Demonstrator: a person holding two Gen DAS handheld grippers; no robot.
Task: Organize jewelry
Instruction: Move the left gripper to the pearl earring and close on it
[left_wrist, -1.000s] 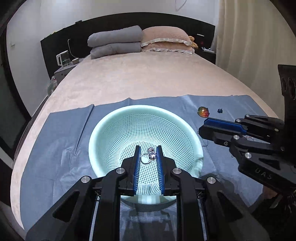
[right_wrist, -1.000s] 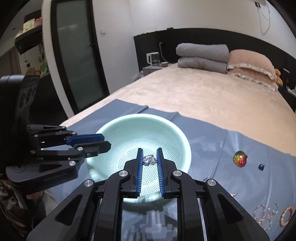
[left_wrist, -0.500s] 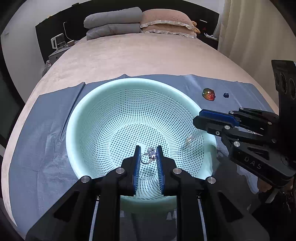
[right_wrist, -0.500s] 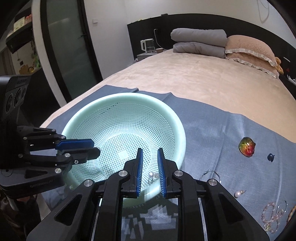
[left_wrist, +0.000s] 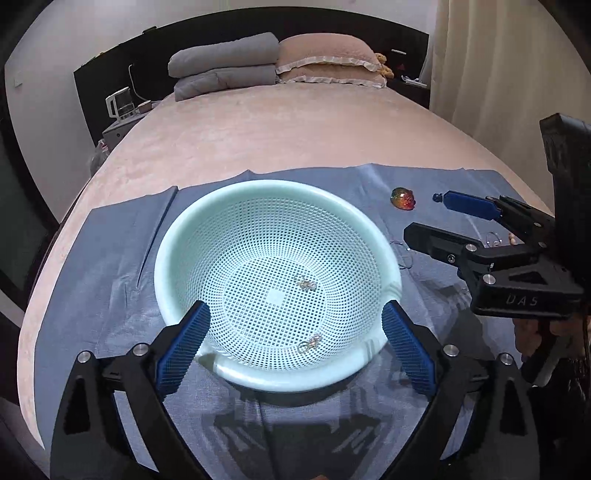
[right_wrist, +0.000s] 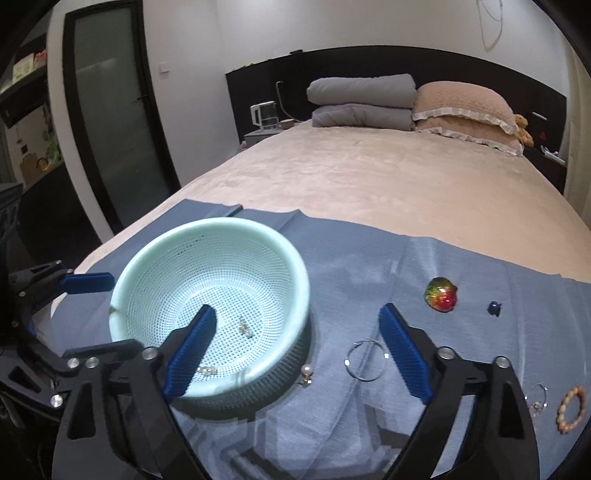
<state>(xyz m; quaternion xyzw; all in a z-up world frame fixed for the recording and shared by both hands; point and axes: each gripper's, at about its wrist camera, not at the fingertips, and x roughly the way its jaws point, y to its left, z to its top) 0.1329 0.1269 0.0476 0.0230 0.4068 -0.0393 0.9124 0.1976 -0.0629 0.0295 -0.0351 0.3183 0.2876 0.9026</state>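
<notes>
my left gripper (left_wrist: 293, 325) now stands with its blue pads spread wide over the near rim of the mint basket (left_wrist: 184, 236); half a second ago those pads were pinched on a small silver piece, and that piece (left_wrist: 309, 342) now lies loose on the mesh floor near the front wall. a second silver cluster (left_wrist: 306, 283) rests just beyond the solid centre square of the basket, well apart from the first. my right gripper (right_wrist: 297, 338) is likewise spread wide, its left pad hanging over the basket's interior and its right pad over the blue cloth (right_wrist: 369, 266); a moment ago it was nearly closed with a small item between the pads, and nothing is held now. from the right wrist view i see two small silver items inside the basket, though blur keeps me from saying which is which. the basket sits on the cloth, which is laid across the foot of the bed (right_wrist: 369, 177). remaining on the cloth, outside the basket: a thin silver hoop (right_wrist: 364, 360) just beside my right pad, a pearl drop (right_wrist: 306, 371) touching or nearly touching the basket's outer wall, a multicoloured gem (right_wrist: 441, 294), a small dark blue bead (right_wrist: 494, 308), a beaded bracelet (right_wrist: 571, 409) and a wire piece (right_wrist: 537, 400) near the right edge.
</notes>
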